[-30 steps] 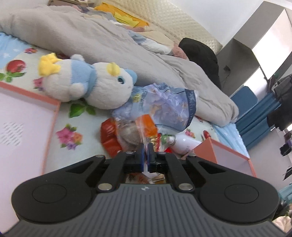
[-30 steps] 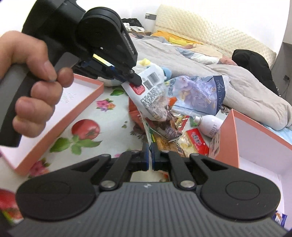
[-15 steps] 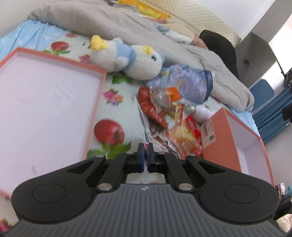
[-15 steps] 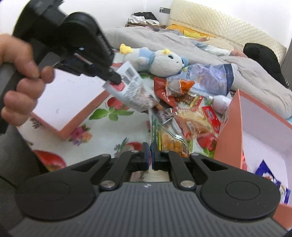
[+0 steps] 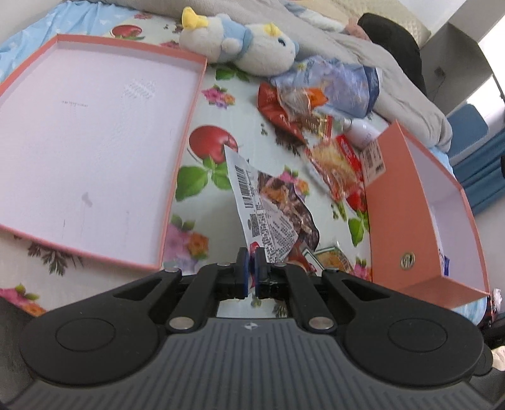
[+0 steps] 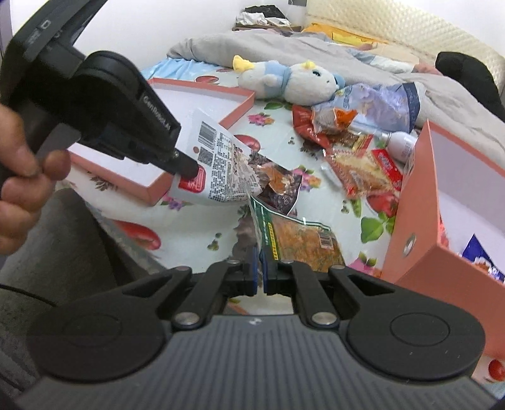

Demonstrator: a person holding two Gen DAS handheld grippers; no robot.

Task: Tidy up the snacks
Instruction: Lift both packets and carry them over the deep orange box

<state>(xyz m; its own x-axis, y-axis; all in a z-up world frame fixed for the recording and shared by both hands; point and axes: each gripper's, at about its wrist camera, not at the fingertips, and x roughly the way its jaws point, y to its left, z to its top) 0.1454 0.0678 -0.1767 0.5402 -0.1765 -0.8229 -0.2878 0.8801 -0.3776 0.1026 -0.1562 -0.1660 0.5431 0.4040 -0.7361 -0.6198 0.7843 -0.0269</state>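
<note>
Right wrist view: left hand-held gripper (image 6: 189, 172) pinches white snack packet (image 6: 217, 164).

Bed with floral sheet (image 5: 271, 148), grey blanket (image 6: 284, 44) toward cream quilted headboard (image 6: 394, 22); white wall behind; blue chair (image 5: 470, 123) beside bed.

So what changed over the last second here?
Both tongs pulled back from the snack pile, each keeping its packet: the left tongs carry the white barcode packet toward the near edge, the right tongs the green-edged packet. Nothing was released. The plush toy and both boxes stayed put.
</note>
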